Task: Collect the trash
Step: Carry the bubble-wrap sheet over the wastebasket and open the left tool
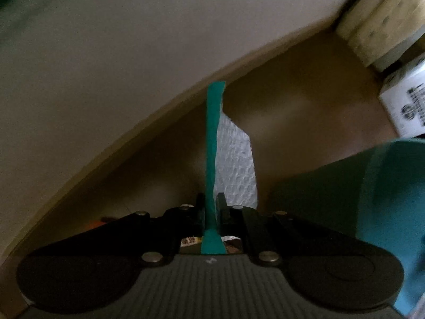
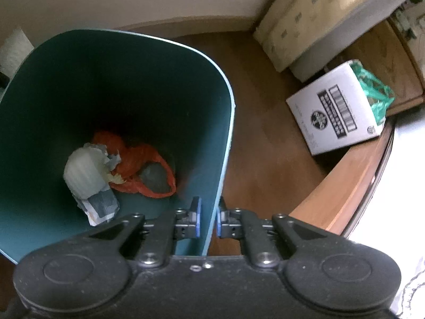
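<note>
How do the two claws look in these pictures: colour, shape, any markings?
Both are black. The left claw and the right claw each have two round lobes, jointed links with silver screws and a ribbed grey base. The right claw has blue pads.

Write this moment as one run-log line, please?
left gripper: jaws shut on teal-edged white wrapper | right gripper: jaws shut on teal bin wall | in bin: orange bag, white wad

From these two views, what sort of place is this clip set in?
Probably a room in a home: wood-look floor meeting a plain wall, a teal waste bin with trash inside, and a white printed carton on the floor.
</note>
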A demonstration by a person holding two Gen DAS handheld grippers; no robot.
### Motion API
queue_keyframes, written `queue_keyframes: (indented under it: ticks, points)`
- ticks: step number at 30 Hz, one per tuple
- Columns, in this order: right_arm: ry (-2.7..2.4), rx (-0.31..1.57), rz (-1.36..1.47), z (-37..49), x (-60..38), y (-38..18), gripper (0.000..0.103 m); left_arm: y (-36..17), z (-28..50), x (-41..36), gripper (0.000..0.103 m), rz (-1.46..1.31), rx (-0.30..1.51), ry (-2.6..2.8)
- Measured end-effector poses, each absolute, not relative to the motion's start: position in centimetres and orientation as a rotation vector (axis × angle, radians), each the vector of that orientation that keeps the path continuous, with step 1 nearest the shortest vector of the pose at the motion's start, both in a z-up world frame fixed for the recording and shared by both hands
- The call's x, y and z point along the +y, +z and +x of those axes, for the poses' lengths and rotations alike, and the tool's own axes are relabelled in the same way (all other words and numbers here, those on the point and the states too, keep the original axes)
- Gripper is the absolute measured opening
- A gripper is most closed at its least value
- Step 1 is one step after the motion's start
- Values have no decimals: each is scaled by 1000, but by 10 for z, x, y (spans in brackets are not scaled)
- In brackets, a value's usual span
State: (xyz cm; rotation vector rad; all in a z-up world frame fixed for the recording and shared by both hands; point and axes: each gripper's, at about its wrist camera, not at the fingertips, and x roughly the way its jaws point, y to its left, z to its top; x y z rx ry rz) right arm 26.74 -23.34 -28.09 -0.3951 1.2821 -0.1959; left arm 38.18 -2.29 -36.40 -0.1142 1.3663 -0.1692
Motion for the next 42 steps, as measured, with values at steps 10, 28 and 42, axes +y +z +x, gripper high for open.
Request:
queue_keyframes:
  ticks: [10,28,42]
  points:
    - [-139,1235,-416,272,-203,-264,4,-263,327,-17,7,-172,1275,-235]
    - [-148,1219,-405,269,-184,-261,5,-270,285,-83,7,-82,1383,-408]
    - [-192,1228,-381,269,-181,-262,5,-254,272,-66,56,-85,1355,-419]
